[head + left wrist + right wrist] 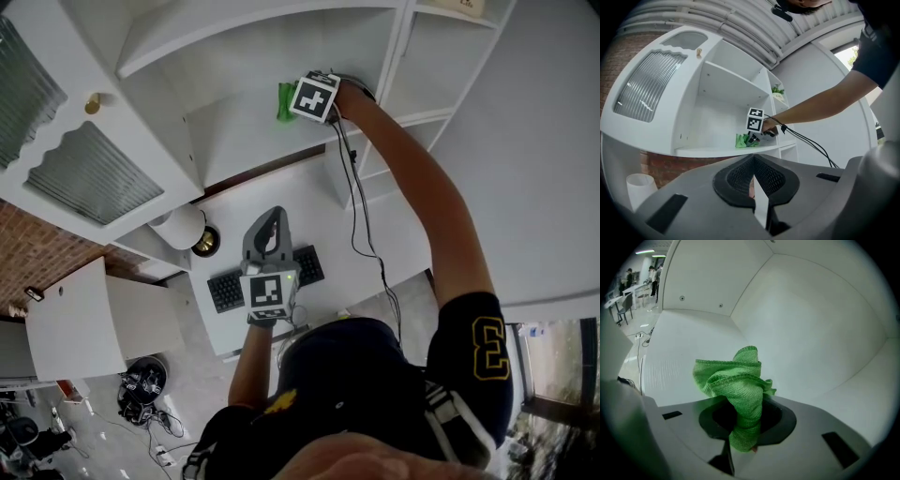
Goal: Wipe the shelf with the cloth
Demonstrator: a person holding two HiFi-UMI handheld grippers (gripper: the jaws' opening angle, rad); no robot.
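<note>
A green cloth (740, 390) is pinched in my right gripper (746, 439), which is shut on it; the cloth bunches up past the jaws. In the head view the right gripper (302, 105) reaches into the white shelf (239, 131), and the cloth (285, 101) rests on the shelf board. The left gripper view shows the same cloth (744, 140) on the shelf (712, 151). My left gripper (266, 232) hangs lower, over the desk, apart from the shelf. Its jaws (754, 187) are shut with nothing between them.
A black keyboard (225, 289) lies on the white desk (328, 211) below the shelf. A white cylinder (180, 225) stands beside a brass object at the desk's left. A cabinet door (70, 141) with ribbed glass hangs open at left. Cables trail from the right arm.
</note>
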